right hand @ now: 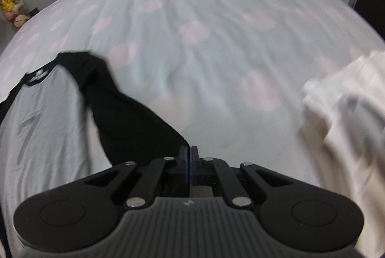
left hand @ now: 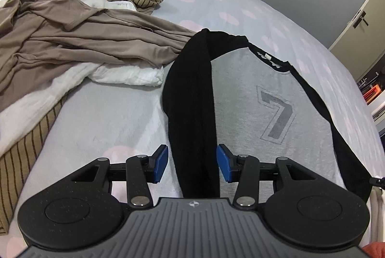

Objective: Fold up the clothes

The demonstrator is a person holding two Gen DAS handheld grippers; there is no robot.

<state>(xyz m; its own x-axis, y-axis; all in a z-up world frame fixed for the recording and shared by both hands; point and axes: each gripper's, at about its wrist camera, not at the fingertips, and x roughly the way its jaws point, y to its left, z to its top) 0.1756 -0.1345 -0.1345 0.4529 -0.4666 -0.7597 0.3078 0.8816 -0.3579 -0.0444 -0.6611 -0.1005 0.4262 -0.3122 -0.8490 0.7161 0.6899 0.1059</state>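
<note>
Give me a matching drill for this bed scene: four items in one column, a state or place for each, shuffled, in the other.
Items
1. left gripper
2. right gripper
3. left sleeve
4. taupe garment

States
A. shut on the black right sleeve
B. crumpled, over white cloth
C. open, straddling a sleeve
D. folded across the gray shirt

Pairs: 1-C, 2-A, 3-D, 4-B
</note>
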